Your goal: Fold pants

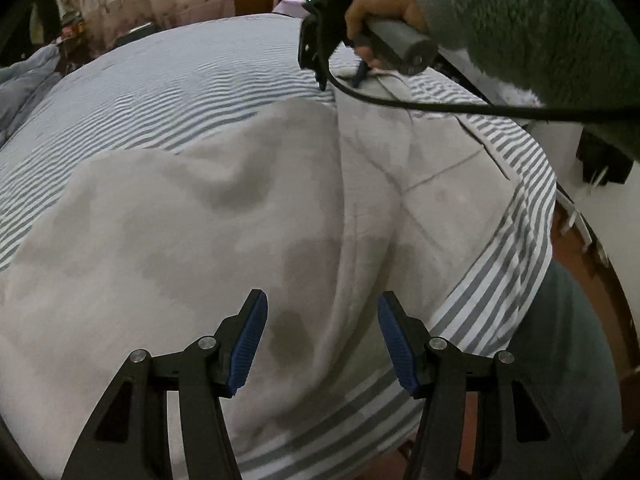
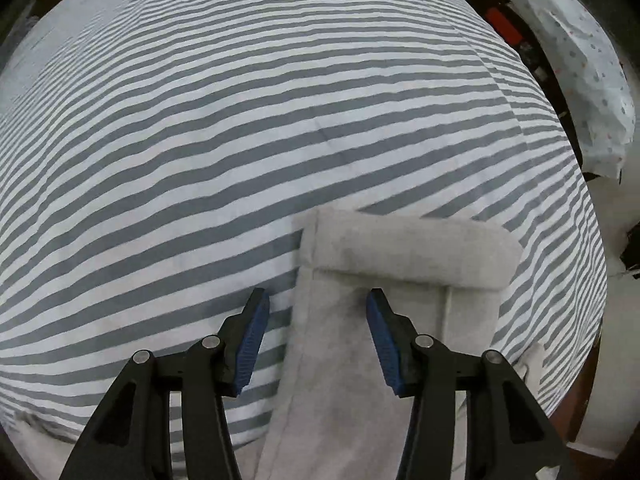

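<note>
The light grey pants (image 1: 224, 216) lie lengthwise along the near edge of the grey-and-white striped bedsheet (image 2: 240, 120), hem end turned back, the right gripper (image 2: 316, 304) and left gripper (image 1: 322, 312) both gaping over the cloth, gripping nothing.

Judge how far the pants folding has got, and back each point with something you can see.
Done: little; the grey pants lie rumpled on the striped bedcover, one end turned over. In hand: the right gripper straddles that end's edge, and the left gripper hovers open over the other part. Left: every fold.
</note>
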Demonstrator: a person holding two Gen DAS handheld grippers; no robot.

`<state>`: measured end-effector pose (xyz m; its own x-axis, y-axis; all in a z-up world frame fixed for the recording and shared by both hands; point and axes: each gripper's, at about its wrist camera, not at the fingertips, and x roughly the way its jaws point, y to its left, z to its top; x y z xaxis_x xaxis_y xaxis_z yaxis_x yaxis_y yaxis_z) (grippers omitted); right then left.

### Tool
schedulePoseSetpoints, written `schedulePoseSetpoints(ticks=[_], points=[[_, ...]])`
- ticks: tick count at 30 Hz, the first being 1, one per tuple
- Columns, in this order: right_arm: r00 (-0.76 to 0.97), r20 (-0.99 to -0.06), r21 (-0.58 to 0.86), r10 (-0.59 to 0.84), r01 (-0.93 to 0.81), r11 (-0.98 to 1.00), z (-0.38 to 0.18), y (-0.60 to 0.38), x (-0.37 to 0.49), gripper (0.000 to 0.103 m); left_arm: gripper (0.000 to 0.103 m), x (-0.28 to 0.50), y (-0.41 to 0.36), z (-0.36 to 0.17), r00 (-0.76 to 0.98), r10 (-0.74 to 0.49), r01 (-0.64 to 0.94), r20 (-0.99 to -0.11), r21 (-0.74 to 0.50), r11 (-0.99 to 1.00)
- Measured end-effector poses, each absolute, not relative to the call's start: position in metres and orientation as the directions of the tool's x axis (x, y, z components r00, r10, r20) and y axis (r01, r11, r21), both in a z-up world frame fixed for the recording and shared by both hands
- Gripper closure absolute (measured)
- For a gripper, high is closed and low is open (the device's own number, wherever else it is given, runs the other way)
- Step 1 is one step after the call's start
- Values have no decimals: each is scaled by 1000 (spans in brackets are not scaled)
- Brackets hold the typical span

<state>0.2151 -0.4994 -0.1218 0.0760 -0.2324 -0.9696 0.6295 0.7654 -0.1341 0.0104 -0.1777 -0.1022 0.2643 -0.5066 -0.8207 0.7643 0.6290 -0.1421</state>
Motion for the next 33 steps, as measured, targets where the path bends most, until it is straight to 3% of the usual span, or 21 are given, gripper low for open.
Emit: schedulePoseSetpoints(ticks=[1, 3, 6, 18, 24, 26, 33], points=[[94, -969, -122, -228, 622, 773, -117, -504, 218, 92, 48, 10, -180, -103, 268, -502, 766, -822, -134, 629], [143, -972, -55, -184, 624, 779, -109, -513, 209, 96, 79, 8, -188, -107, 269, -490, 778, -829, -112, 618], [236, -954, 4, -183, 622, 783, -83, -522, 181, 97, 91, 6, -191, -112, 275, -475, 767, -836, -107, 632], [472, -866, 288, -167, 742, 605, -4, -571, -16, 97, 95, -26, -193, -88, 348, -516, 806, -783, -32, 591], [463, -872, 326, -160, 792, 517, -32, -562, -95, 97, 96, -41, -191, -89, 357, -506, 822, -785, 6, 570], [446, -882, 322, -151, 806, 497, -49, -563, -110, 97, 101, -44, -189, -91, 333, -512, 832, -792, -9, 554], [424, -898, 340, -116, 837, 429, -92, -564, -133, 97, 101, -57, -191, -97, 331, -497, 850, -802, 24, 527]])
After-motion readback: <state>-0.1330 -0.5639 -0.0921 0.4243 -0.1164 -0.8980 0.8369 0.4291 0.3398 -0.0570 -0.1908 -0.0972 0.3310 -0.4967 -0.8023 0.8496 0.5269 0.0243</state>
